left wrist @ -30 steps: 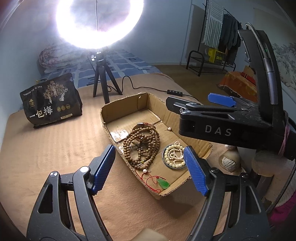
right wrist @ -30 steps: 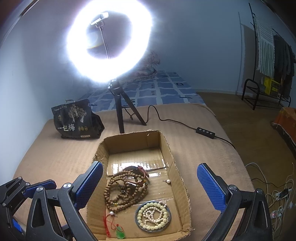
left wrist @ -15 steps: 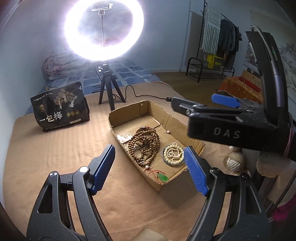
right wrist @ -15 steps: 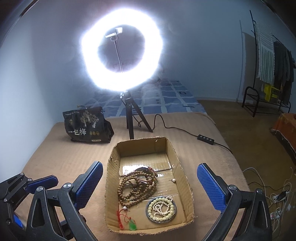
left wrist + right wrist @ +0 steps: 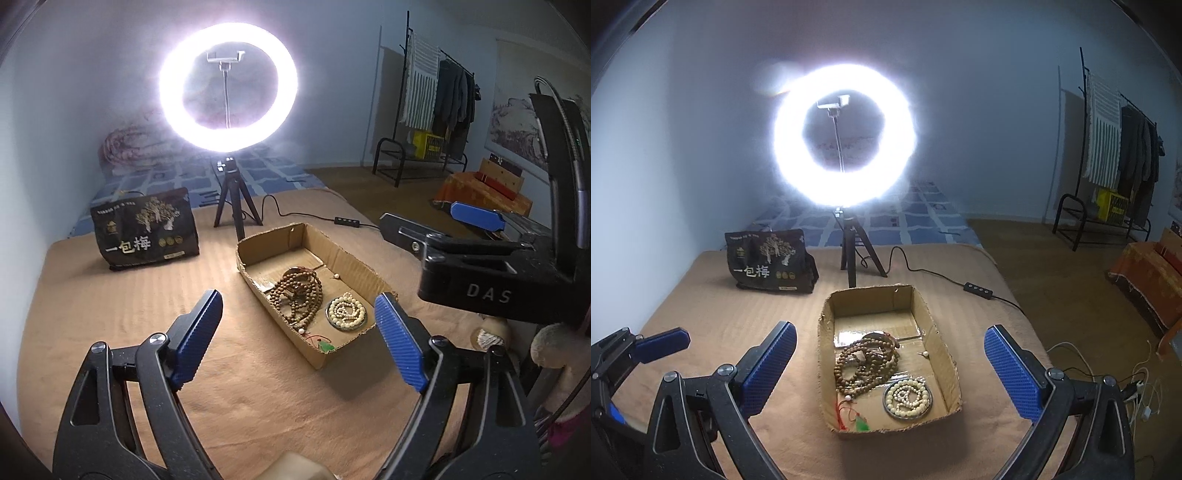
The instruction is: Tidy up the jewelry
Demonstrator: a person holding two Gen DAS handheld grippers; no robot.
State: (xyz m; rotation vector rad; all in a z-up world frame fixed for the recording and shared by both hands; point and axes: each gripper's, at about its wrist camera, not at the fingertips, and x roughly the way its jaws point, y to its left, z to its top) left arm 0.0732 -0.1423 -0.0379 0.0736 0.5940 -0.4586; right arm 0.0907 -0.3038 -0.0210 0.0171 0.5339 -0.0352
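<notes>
Tongs first: left tongs spread wide and opening further, nothing between the blue pads, pointing down at a slant over the tan blanket. Right tongs also spread, empty, same downward slant; the cardboard box sits framed between their pads but well beyond them, no contact. Both hover clear of the bed surface.

Left to right:
- Black bag, far left, upright, gold tree print and white text "一包梅". Smaller print is too fine to read.
- Ring light on a small black tripod, far centre, lit, phone clamp inside the ring. Cable runs right to an inline switch lying on the blanket.
- Box just near of the tripod, open top, low walls. Inside: brown bead strands piled mid-box; red cord with green pendant at near left corner; round dish holding cream beads at near right; one small pearl piece loose by the right wall.
- In the left wrist view, the right tongs' body shows at right, printed "DAS".

Room: open blanket left of and near the box. Blanket edge drops to wooden floor at right; cables on the floor there. Clothes rack far right.
</notes>
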